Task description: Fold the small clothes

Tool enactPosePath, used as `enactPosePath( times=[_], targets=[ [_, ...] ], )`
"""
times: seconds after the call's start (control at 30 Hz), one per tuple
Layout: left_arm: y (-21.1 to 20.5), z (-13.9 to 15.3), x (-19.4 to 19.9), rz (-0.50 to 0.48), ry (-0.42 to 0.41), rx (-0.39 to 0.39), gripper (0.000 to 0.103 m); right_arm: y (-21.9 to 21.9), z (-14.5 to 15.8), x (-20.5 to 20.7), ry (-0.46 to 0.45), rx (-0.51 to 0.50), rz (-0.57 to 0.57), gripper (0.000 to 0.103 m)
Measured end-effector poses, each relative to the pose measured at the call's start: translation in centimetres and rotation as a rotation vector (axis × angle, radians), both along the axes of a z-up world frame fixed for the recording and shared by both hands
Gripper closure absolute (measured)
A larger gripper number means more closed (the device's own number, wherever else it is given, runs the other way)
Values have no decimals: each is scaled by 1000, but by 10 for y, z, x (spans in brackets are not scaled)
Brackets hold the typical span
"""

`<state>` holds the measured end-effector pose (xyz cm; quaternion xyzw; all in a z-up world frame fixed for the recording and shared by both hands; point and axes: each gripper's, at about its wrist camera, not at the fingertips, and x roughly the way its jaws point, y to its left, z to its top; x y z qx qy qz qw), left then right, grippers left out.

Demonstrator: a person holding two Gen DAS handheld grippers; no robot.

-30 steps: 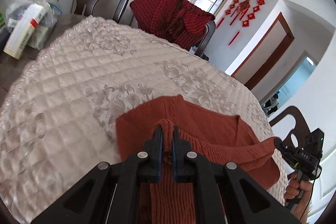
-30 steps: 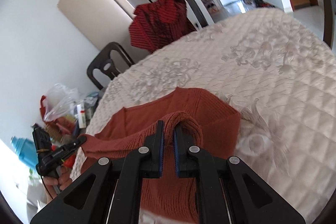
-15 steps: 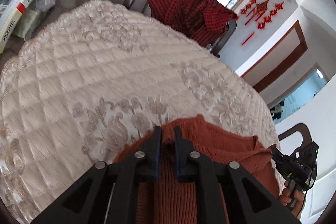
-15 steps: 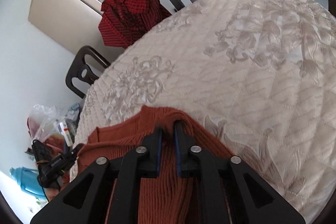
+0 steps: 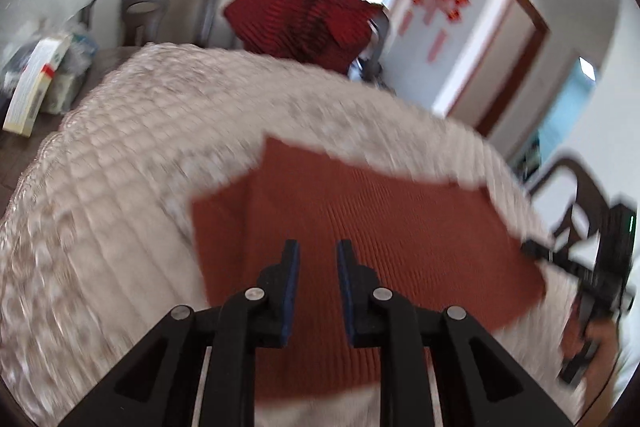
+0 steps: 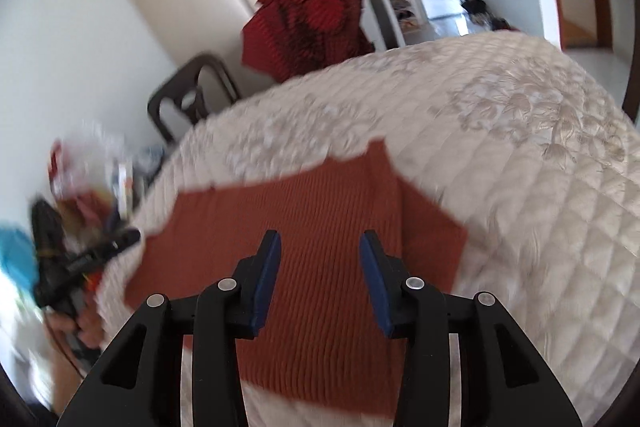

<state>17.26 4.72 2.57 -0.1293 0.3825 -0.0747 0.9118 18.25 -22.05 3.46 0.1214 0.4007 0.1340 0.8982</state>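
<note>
Both grippers have just been opening, and nothing sits between either pair of jaws. Left gripper [image 5: 318, 251] stands a little parted above the rust knit [image 5: 372, 227]; right gripper [image 6: 319, 241] gapes wider over the same knit [image 6: 316, 227]. Neither set of blue pads touches the cloth. That knit lies flat on the quilt [image 5: 120, 195], folded, a narrower flap showing along one side. Beyond the quilt a red garment [image 5: 304, 15] hangs over a chair [image 5: 160, 3]. Each view catches the other gripper at the knit's far edge, blurred.
</note>
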Motion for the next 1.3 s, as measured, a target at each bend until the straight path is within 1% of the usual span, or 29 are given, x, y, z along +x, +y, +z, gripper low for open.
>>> enactPosePath(
  times=[0.07, 0.1, 0.17, 0.23, 0.3, 0.33, 0.4, 0.43, 0.5, 0.53, 0.57, 0.6, 0.63, 0.73, 0.8, 0.87, 0.93, 1.07, 1.2, 1.3],
  targets=[
    [-10, -12, -1, -27, 40, 60, 82, -2, -11, -3, 20, -61, -18, 61],
    [-11, -12, -1, -24, 33, 71, 82, -4, -15, -2, 24, -78, -29, 65],
    [-10, -6, -1, 0, 37, 77, 81, -10, -15, -2, 27, -75, -54, 73],
    [-10, 1, -8, 22, 33, 86, 81, -10, -5, -10, 8, -88, -83, 73],
    [-18, 8, -22, -9, 5, 95, 81, -3, 5, -26, -37, -107, -61, 73],
    [-22, 10, -29, -21, -10, 111, 80, 1, 7, -34, -46, -113, -48, 73],
    [-28, 8, -40, -28, -26, 160, 78, 5, 4, -47, -45, -134, -35, 73],
    [-27, 3, -42, -22, -17, 168, 78, 4, 0, -51, -37, -146, -39, 73],
    [-18, -12, -37, 10, 43, 160, 78, -6, -13, -49, 10, -151, -78, 73],
    [-14, -15, -37, 18, 57, 150, 78, -13, -16, -48, 21, -111, -89, 74],
    [-13, -13, -41, 19, 45, 144, 78, -20, -13, -49, 18, -67, -105, 75],
    [-14, -10, -45, 24, 45, 157, 78, -22, -9, -51, 13, -66, -124, 75],
    [-15, -6, -48, 26, 34, 168, 78, -20, -3, -54, -4, -92, -137, 75],
    [-18, -1, -53, 34, -1, 201, 78, -16, 1, -61, -21, -82, -114, 75],
    [-16, -6, -50, 43, 21, 202, 78, -13, -5, -61, -4, -109, -113, 75],
    [-14, -15, -47, 53, 55, 199, 78, -16, -15, -59, 28, -142, -143, 75],
    [-13, -16, -49, 49, 45, 198, 78, -23, -17, -60, 44, -125, -171, 75],
    [-18, -10, -53, 58, 48, 219, 78, -20, -4, -69, 8, -143, -175, 75],
    [-34, 1, -55, 57, 22, 237, 78, 7, 13, -75, -59, -184, -136, 75],
    [-49, 9, -56, 37, -12, 241, 74, 28, 20, -72, -87, -177, -79, 74]
  ],
)
